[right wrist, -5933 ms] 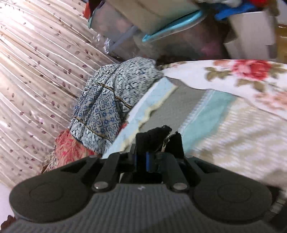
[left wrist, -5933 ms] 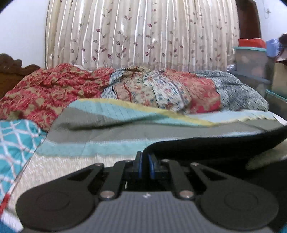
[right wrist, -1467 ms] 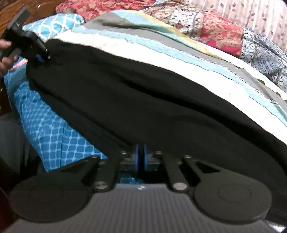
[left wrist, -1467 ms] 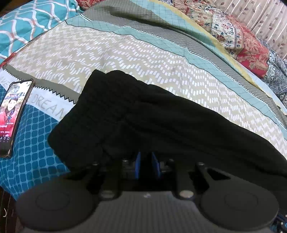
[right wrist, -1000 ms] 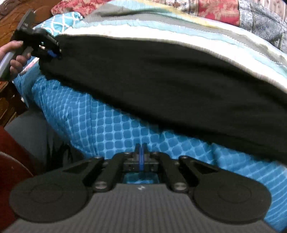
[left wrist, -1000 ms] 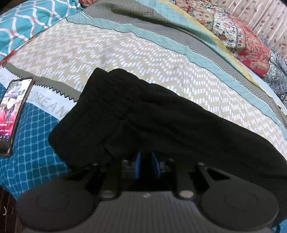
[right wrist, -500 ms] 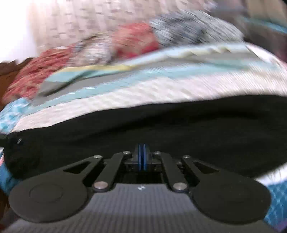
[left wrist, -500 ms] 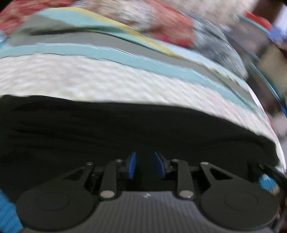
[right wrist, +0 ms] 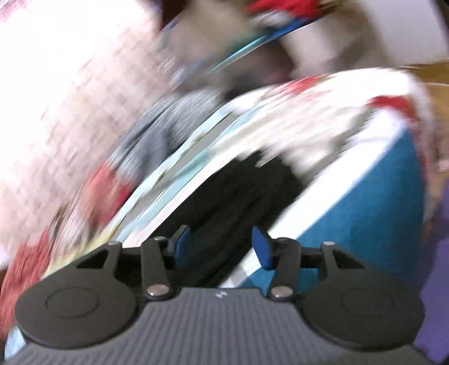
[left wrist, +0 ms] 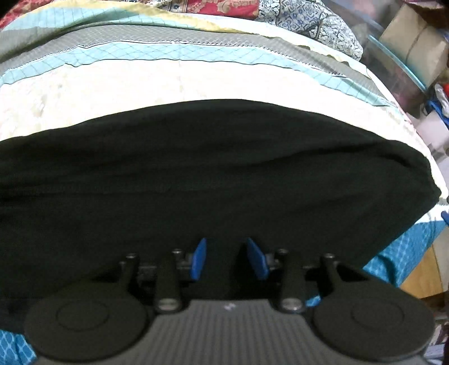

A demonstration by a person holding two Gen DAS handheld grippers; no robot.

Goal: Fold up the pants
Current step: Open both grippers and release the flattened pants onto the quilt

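The black pants (left wrist: 213,174) lie flat across the patterned bedspread (left wrist: 168,81), stretched from left to right. My left gripper (left wrist: 228,257) is open just above the near edge of the pants, blue pads (left wrist: 199,259) apart, holding nothing. In the blurred right wrist view the pants (right wrist: 238,193) run away from me as a narrow black band. My right gripper (right wrist: 221,247) is open over the end of that band, with cloth showing between the pads; I cannot tell whether it touches.
Patterned quilts (left wrist: 303,16) are piled at the far side of the bed. Boxes and a plastic bin (left wrist: 415,53) stand off the bed's right edge. The blue part of the bedspread (right wrist: 373,202) hangs at the near edge.
Both grippers have opened and let go of the pants. The left gripper has swung right along the pants. The right gripper is turning fast, blurring its view.
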